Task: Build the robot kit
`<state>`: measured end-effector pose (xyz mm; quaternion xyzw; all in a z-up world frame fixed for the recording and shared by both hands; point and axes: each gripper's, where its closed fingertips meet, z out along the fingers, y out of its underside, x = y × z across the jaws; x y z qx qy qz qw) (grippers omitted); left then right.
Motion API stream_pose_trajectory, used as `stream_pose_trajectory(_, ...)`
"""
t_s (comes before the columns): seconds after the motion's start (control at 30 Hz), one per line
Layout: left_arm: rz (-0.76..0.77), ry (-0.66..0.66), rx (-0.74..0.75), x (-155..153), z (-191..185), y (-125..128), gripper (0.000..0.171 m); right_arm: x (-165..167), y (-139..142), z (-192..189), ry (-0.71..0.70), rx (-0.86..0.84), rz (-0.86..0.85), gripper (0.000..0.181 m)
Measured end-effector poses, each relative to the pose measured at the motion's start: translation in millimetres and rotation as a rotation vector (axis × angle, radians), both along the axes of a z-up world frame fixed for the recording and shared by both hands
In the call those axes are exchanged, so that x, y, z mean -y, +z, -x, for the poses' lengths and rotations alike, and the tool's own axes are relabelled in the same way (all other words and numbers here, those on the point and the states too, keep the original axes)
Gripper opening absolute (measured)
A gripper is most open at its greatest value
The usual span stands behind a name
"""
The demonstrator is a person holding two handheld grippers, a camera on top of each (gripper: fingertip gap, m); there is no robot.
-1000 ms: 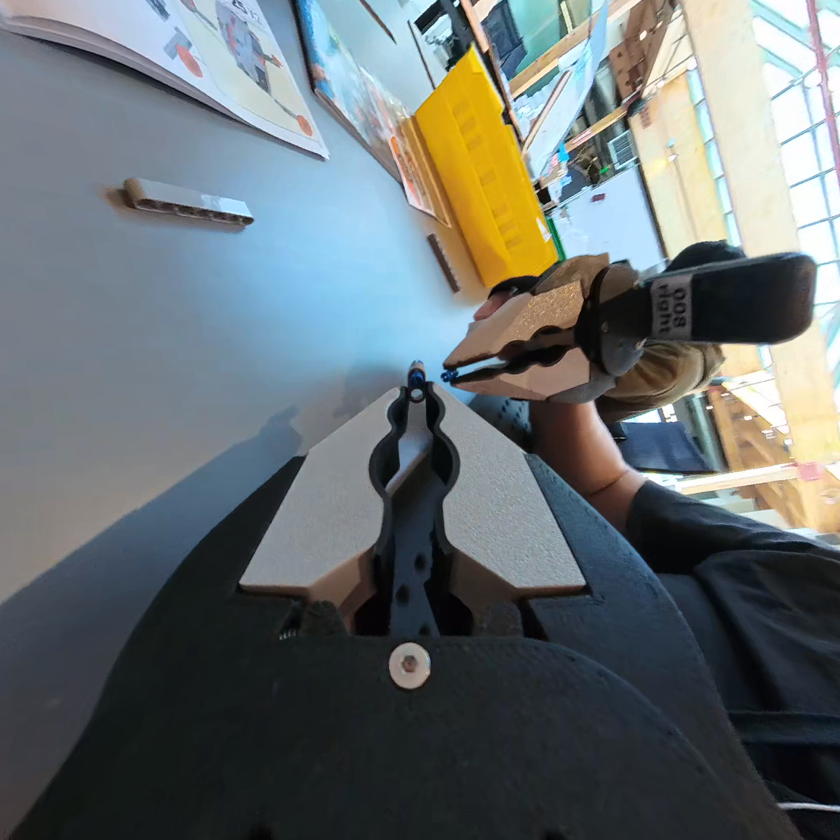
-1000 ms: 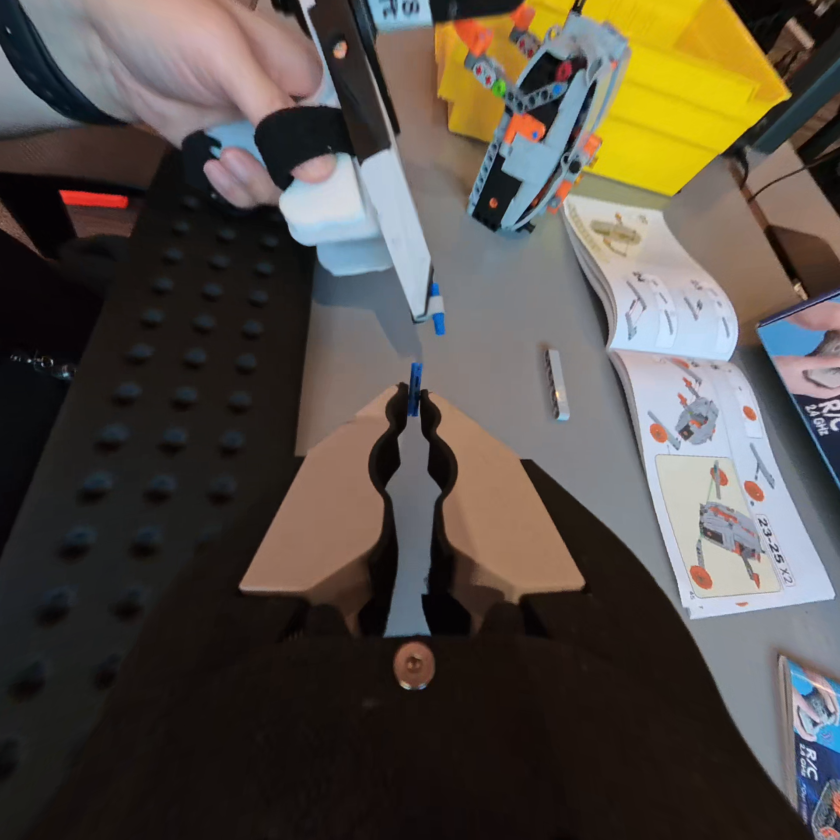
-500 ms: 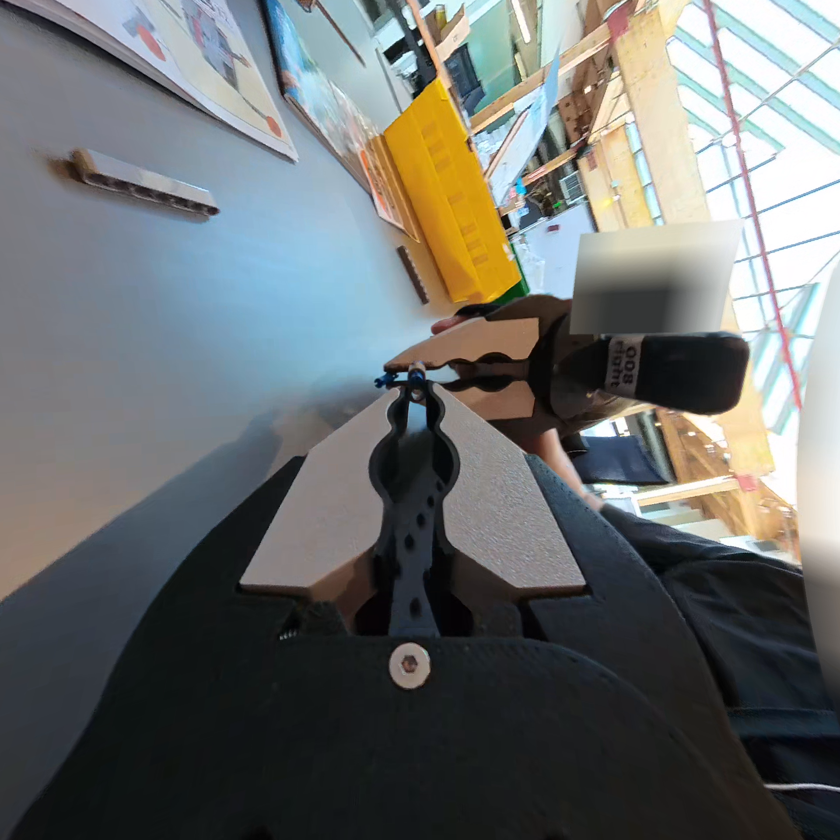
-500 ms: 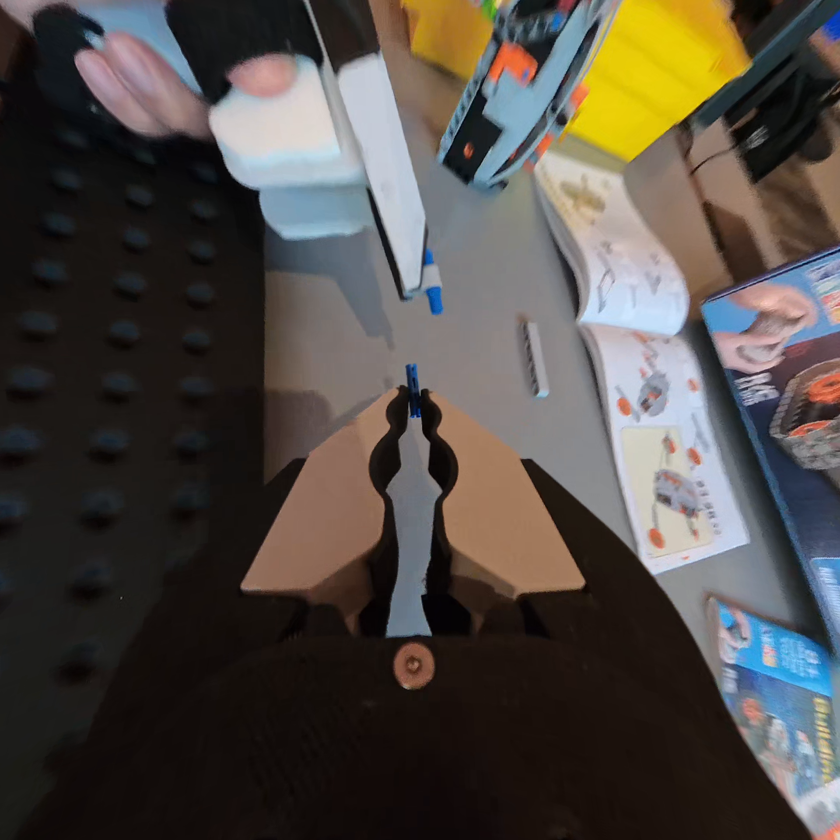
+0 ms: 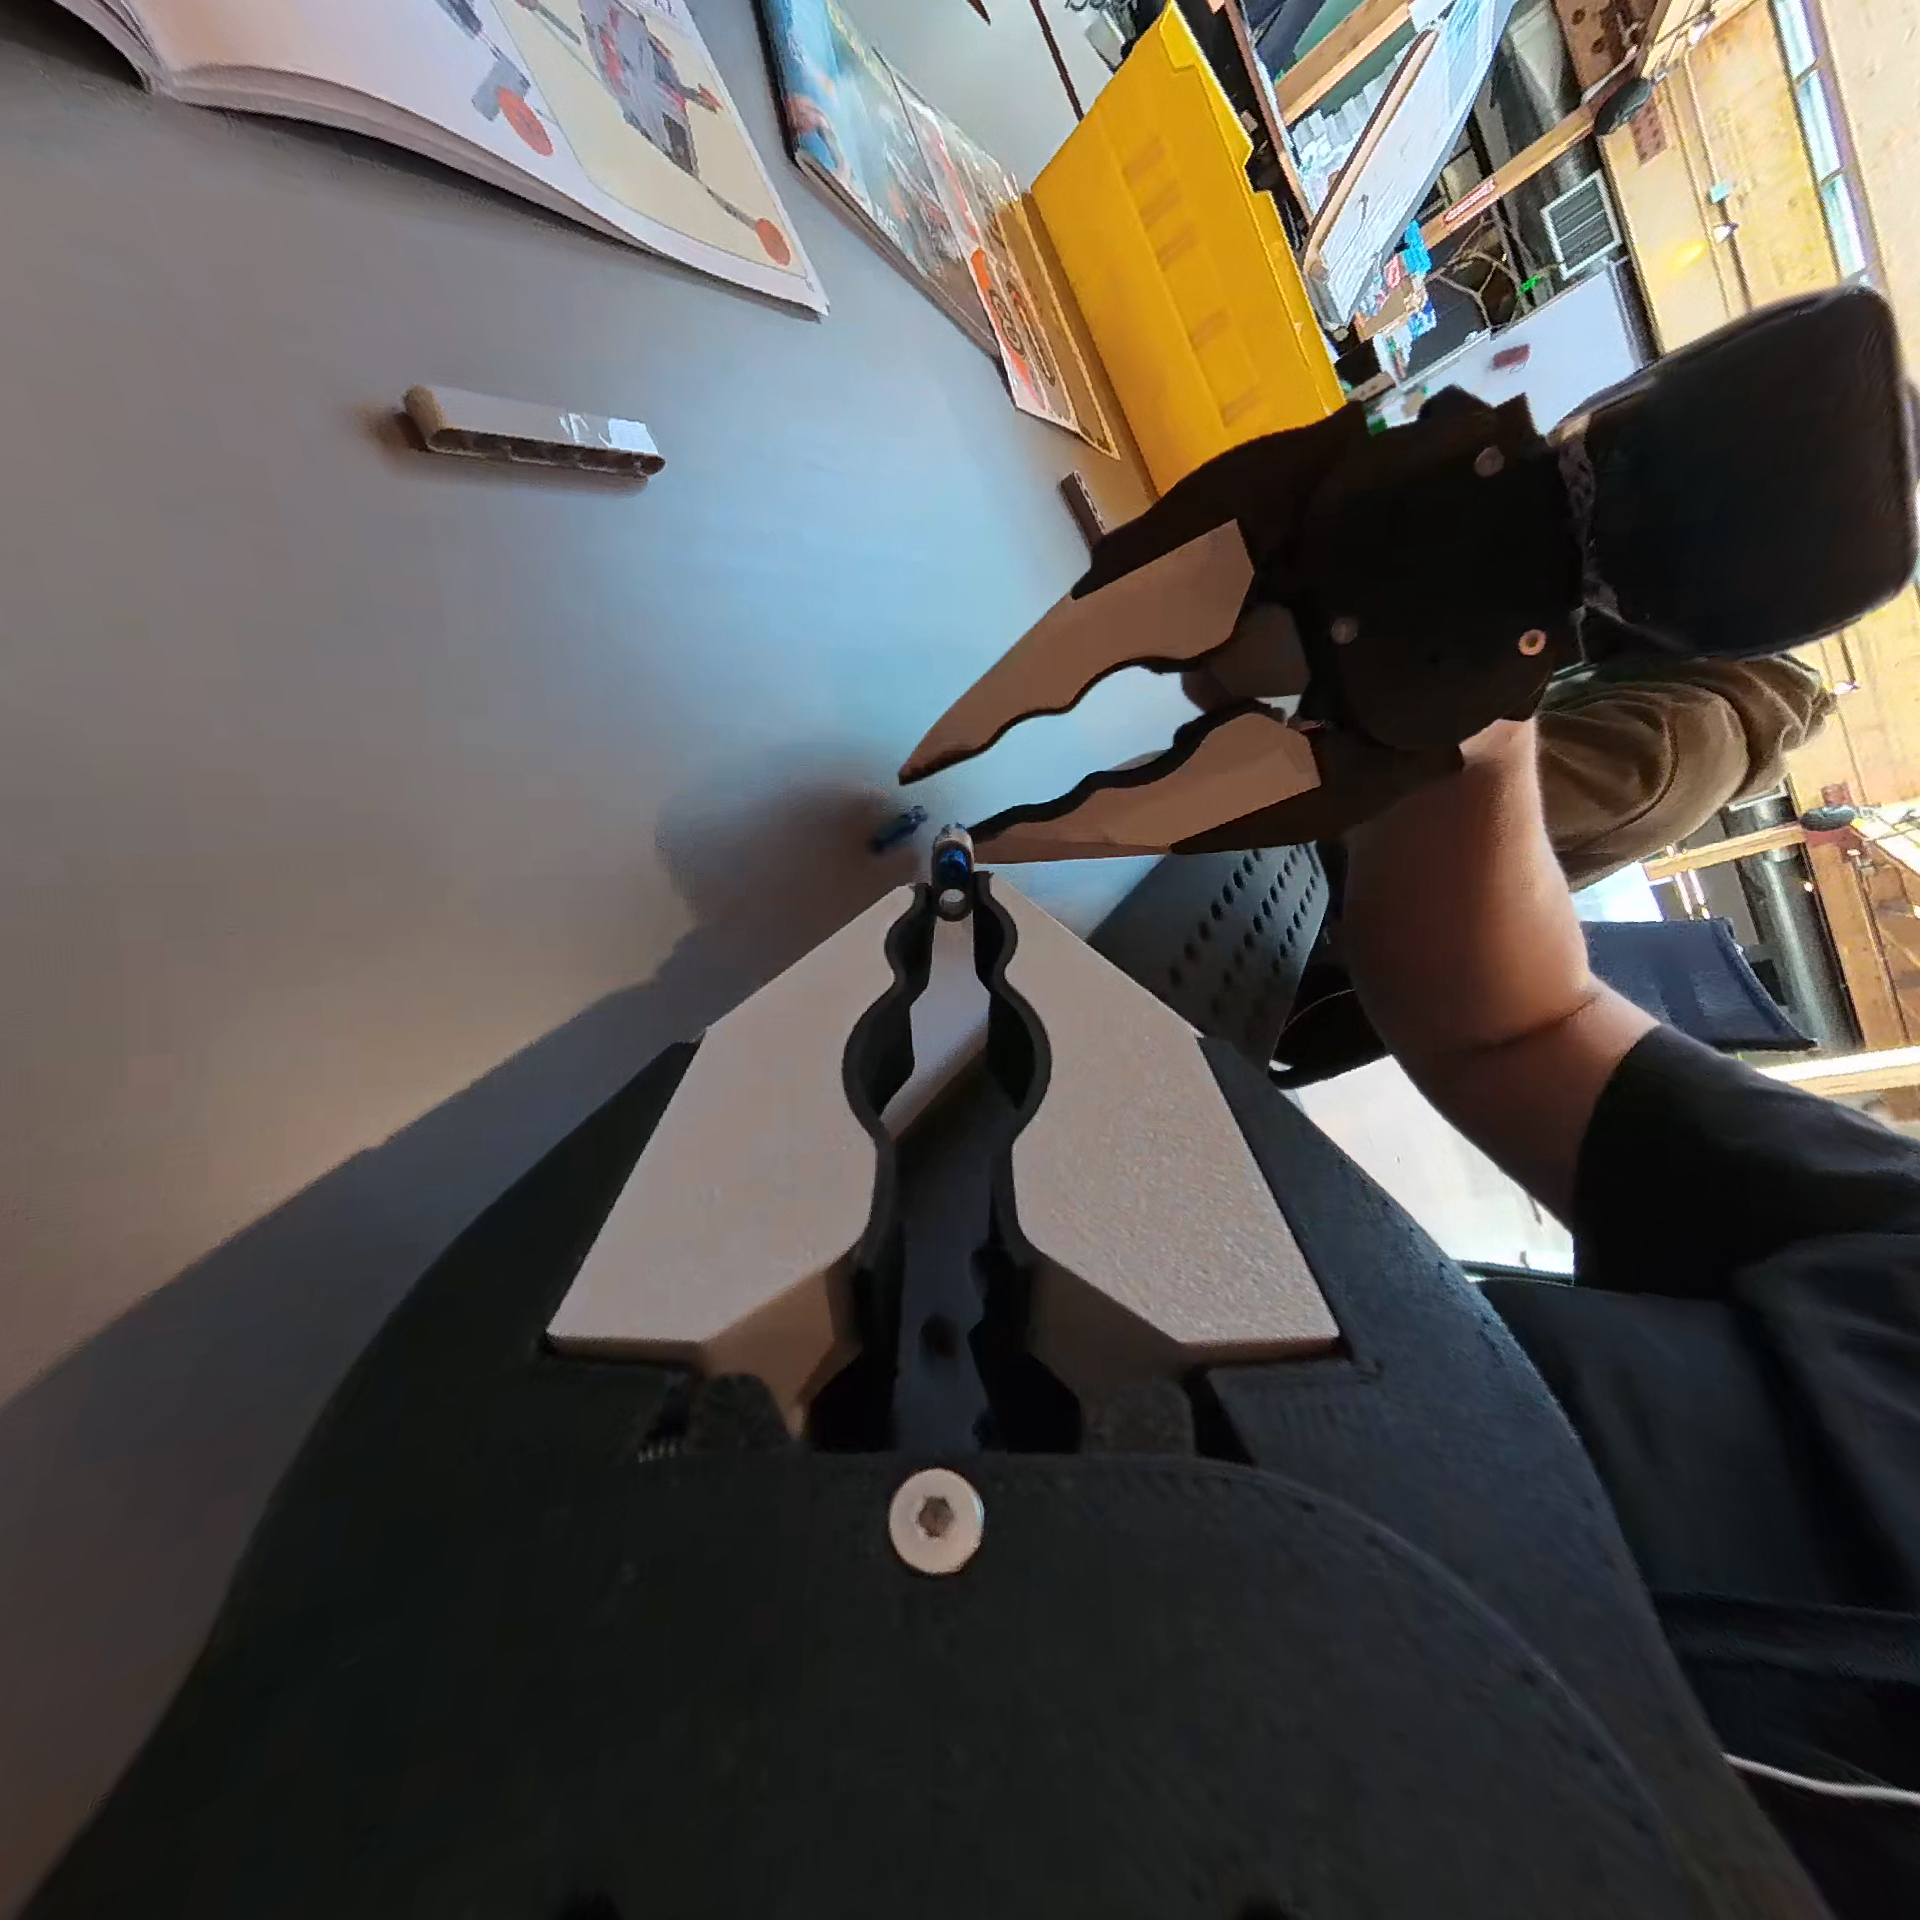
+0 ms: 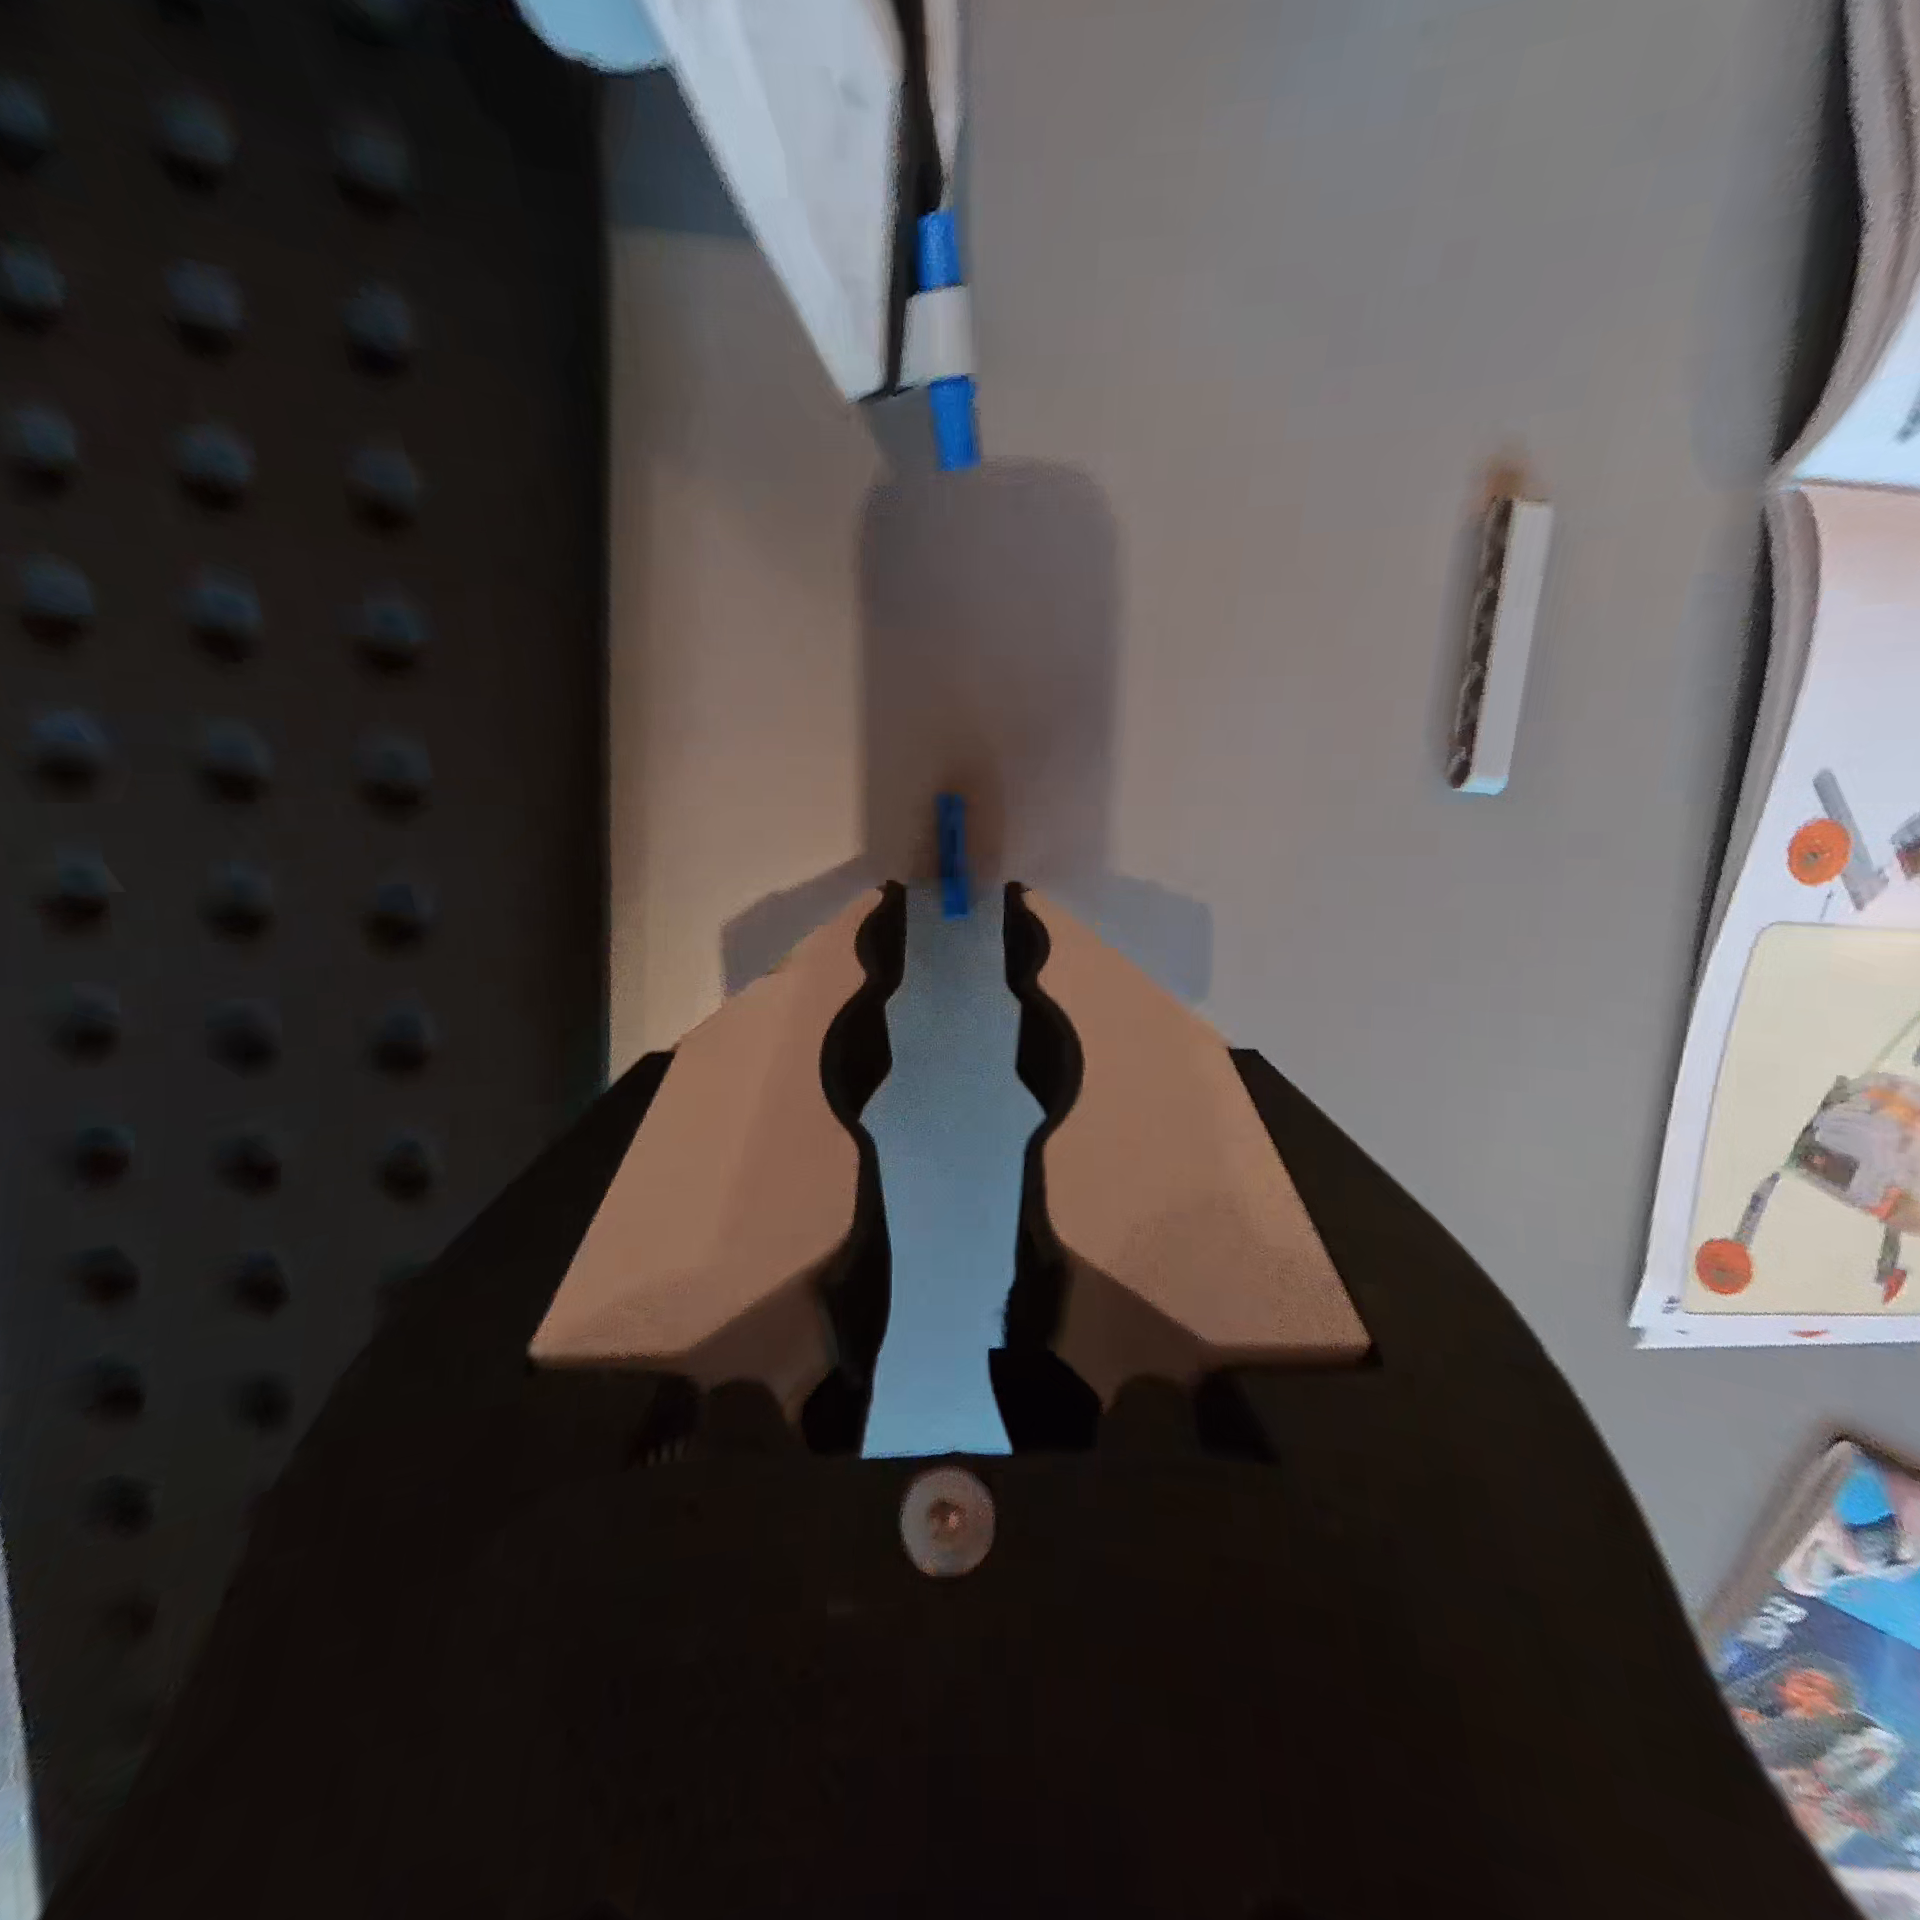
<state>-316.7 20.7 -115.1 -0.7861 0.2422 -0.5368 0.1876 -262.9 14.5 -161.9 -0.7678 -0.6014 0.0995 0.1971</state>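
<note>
- Left wrist view: the left gripper (image 5: 951,883) has its tips pressed together on a small peg assembly (image 5: 949,864), a blue pin with a pale grey sleeve round it, held at the very tip, just above frame centre.
- Right of it, the right gripper (image 5: 940,800) comes in from the upper right with its tips spread; nothing is between them. Its lower tip is just beside the held peg; contact cannot be told.
- A loose blue pin (image 5: 898,828) shows just left of the held peg, over the grey table (image 5: 312,727). It looks to be lying on the table, though a slight blur leaves that unsure.
- Right wrist view (blurred): the right gripper (image 6: 954,894) is open and the loose blue pin (image 6: 951,854) sits just ahead of the gap, touching neither tip as far as can be seen. The left gripper's peg assembly (image 6: 943,338) is in the upper centre, well above it.
- Handling, as a judgement: the pin is hard plastic, very light, stiff and smooth. It would roll or flick away under a glancing touch, so a hold across its middle with the tips square to its length seems safest. It looks unlikely to break.
- Round about: a grey beam (image 5: 530,447) lies at upper left, an open instruction booklet (image 5: 468,114) along the top edge, a yellow bin (image 5: 1174,270) at upper right, and a black studded mat (image 6: 229,623) fills the left of the right wrist view.
</note>
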Motion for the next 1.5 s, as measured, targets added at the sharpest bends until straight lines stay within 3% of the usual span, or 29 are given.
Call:
stream_pose_trajectory(0.1,-0.008,0.007,0.018,0.8,5.5,5.3,0.005,-1.3,4.8,-1.2,0.082,0.064,-0.023,0.017)
stream_pose_trajectory(0.27,-0.023,0.009,0.041,3.5,12.3,14.1,0.005,-3.9,4.2,3.1,0.097,0.025,0.035,0.015)
stream_pose_trajectory(0.57,-0.043,-0.009,0.071,10.6,17.6,25.2,0.005,-5.4,6.2,6.0,0.088,-0.298,-0.038,0.013)
stream_pose_trajectory(0.83,-0.057,-0.016,0.074,12.9,15.6,30.7,0.006,-4.9,-1.2,5.1,0.073,-0.427,-0.058,0.011)
stream_pose_trajectory(1.2,-0.041,-0.025,0.036,13.1,10.9,20.8,0.005,1.4,-1.5,6.5,0.132,-0.408,-0.128,0.005)
stream_pose_trajectory(1.3,-0.020,-0.031,0.021,14.7,8.5,12.6,0.005,5.9,6.7,11.3,0.152,-0.414,-0.214,0.003)
stream_pose_trajectory(1.43,0.028,-0.033,0.048,16.9,3.0,6.4,0.005,14.0,45.8,27.9,0.135,-0.534,-0.367,0.003)
stream_pose_trajectory(1.5,0.064,-0.030,0.075,18.0,0.4,4.6,0.005,17.4,46.7,30.5,0.105,-0.528,-0.384,0.003)
